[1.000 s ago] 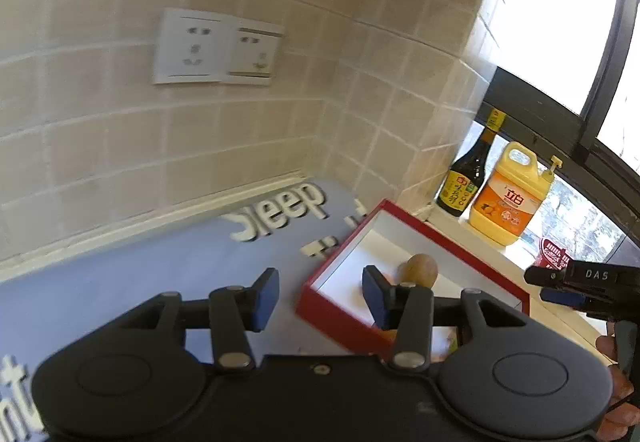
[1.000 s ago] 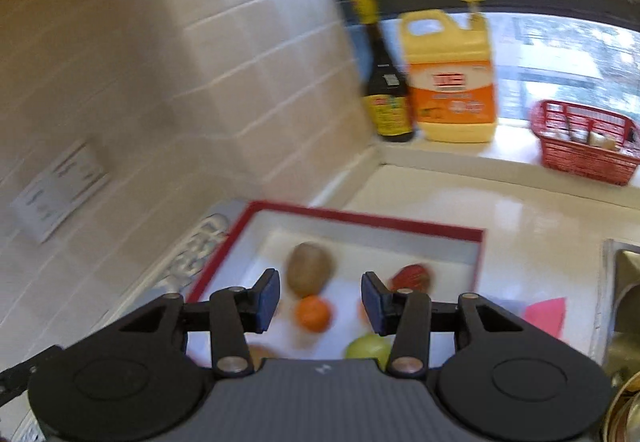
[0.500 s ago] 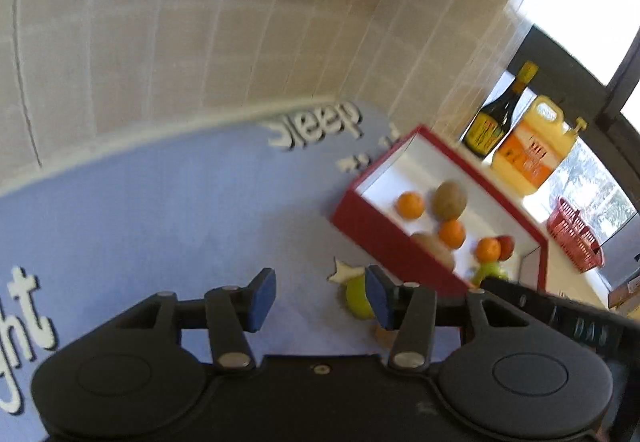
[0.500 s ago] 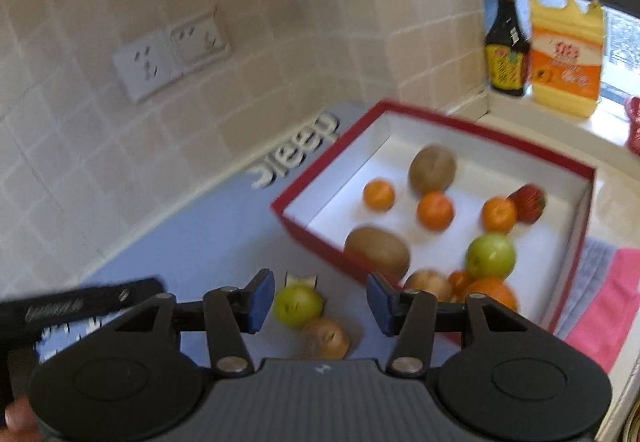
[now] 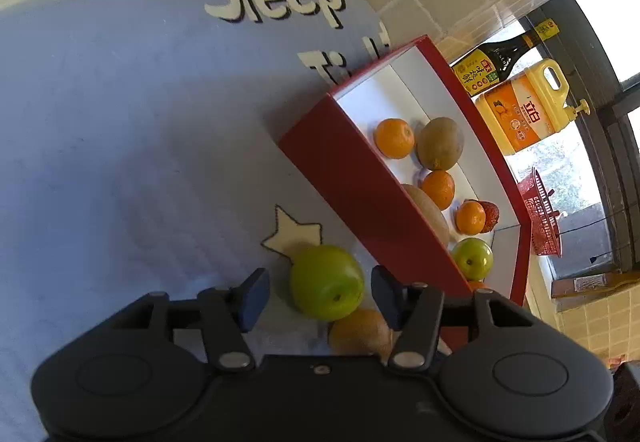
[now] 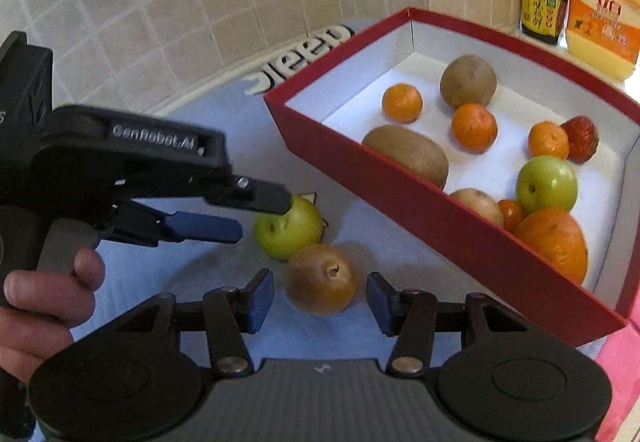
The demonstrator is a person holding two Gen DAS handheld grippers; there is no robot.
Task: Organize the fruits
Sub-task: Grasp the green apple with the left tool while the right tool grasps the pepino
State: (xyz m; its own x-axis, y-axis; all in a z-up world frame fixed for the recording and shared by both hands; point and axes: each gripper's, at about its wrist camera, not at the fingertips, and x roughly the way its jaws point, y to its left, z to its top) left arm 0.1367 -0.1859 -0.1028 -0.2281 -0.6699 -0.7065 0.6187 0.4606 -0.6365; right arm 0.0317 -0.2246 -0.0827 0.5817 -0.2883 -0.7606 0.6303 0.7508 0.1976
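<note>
Blue mat (image 5: 120,161), left gripper (image 5: 318,296) tilted downward

R gripper (image 6: 320,300) bottom centre, jaws apart w/ brown pear (image 6: 321,279) between, not touching. L gripper (image 6: 262,215) from left at green apple (image 6: 289,232). Red box (image 6: 432,209) right.

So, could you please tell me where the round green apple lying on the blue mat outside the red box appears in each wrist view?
Left wrist view: the round green apple sits low and centre, between the open left gripper fingers, untouched.
Right wrist view: left of centre, under the left gripper's tips, above the brown pear.
Shared landmark: the red cardboard box to its right in both.
</note>
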